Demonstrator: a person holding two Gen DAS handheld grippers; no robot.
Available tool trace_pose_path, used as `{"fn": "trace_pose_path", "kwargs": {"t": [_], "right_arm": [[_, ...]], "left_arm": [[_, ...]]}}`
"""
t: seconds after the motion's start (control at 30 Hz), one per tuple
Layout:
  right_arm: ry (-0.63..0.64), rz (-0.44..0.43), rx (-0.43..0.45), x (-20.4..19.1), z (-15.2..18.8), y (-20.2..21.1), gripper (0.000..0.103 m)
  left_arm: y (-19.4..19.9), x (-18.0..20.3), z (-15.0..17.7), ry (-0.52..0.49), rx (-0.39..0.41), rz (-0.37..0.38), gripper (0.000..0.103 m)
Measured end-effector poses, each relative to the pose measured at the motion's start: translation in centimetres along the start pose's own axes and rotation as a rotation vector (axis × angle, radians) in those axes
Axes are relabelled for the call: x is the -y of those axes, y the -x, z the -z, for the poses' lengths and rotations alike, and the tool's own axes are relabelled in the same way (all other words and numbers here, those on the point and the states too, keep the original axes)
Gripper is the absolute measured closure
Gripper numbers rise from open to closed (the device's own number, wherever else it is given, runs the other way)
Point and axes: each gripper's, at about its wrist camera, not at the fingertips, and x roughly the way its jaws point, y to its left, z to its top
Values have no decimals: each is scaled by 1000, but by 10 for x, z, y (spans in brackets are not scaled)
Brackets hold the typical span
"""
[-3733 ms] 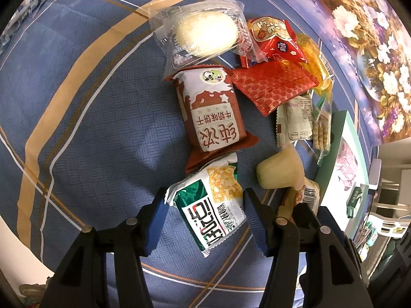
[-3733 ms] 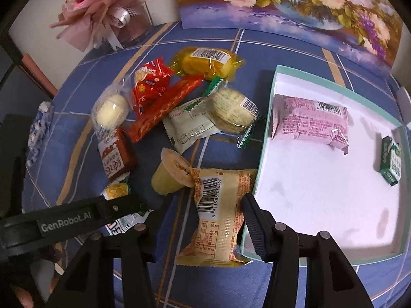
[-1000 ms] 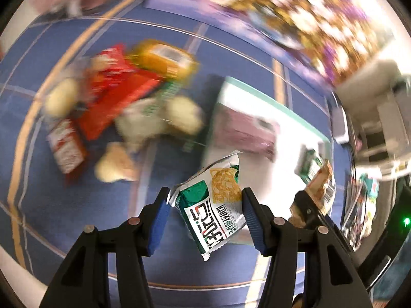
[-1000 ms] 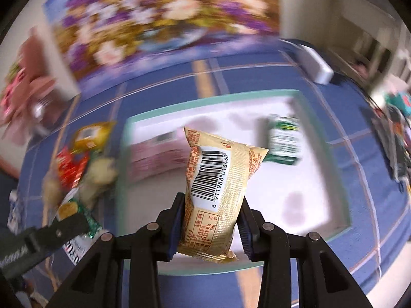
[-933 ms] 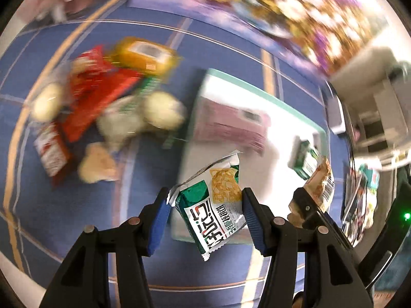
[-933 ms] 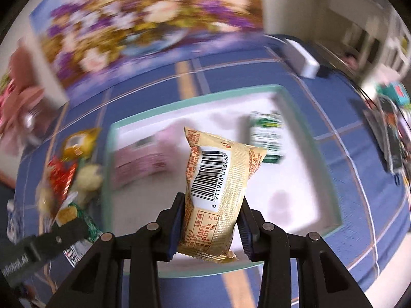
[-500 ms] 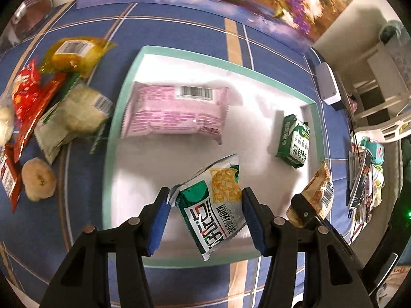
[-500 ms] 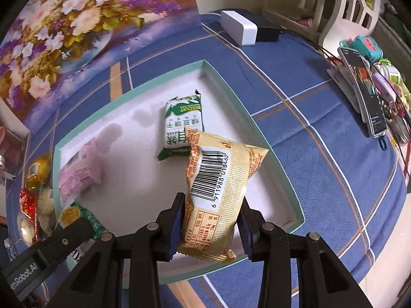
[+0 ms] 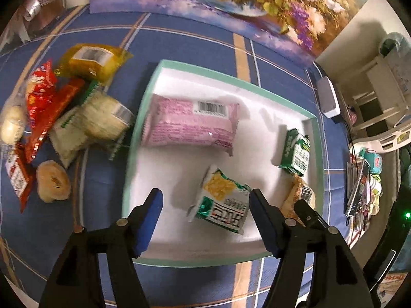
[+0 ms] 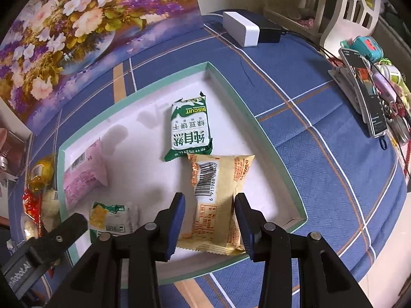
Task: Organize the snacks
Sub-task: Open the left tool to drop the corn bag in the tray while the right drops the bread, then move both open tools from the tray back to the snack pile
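Snacks sorted: left tongs (image 9: 204,211) spread wide above the green corn packet (image 9: 221,202), right tongs (image 10: 206,215) parted around the beige barcoded packet (image 10: 218,200), both lying in the teal-rimmed tray (image 10: 259,131) to clear the desk (image 10: 321,159).

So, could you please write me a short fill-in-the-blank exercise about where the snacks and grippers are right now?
1. The left hand-held gripper is ____, with the corn packet lying free in the tray.
2. The tray now holds ____ packets.
3. The yellow packet lies barcode side ____.
4. The biggest packet in the tray is the ____ one.

Answers: open; four; up; pink
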Motion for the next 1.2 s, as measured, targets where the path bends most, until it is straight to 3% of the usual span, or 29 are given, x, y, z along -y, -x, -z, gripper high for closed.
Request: {"fn": "trace_pose_path", "kwargs": {"t": [0.03, 0.07, 0.1, 0.13, 0.2, 0.43, 0.8, 1.2], "right_arm": [[1, -1, 1, -1, 0, 0, 56], [1, -1, 4, -1, 1, 0, 45], [3, 2, 4, -2, 2, -1, 33], [8, 2, 3, -3, 2, -1, 33], [28, 1, 2, -7, 3, -2, 32], [74, 5, 7, -22, 7, -1, 32], [216, -103, 102, -80, 22, 26, 30], [325, -262, 79, -145, 48, 30, 30]], "left_arm": [[2, -3, 0, 2, 8, -15, 30], [4, -6, -1, 5, 15, -35, 29], [5, -10, -2, 8, 25, -69, 18], [6, -13, -2, 12, 34, -97, 7], [8, -24, -4, 29, 57, -150, 7], [10, -51, -10, 85, 59, -225, 7], [55, -130, -23, 229, 147, -350, 7], [103, -209, -18, 377, 220, -390, 6]]}}
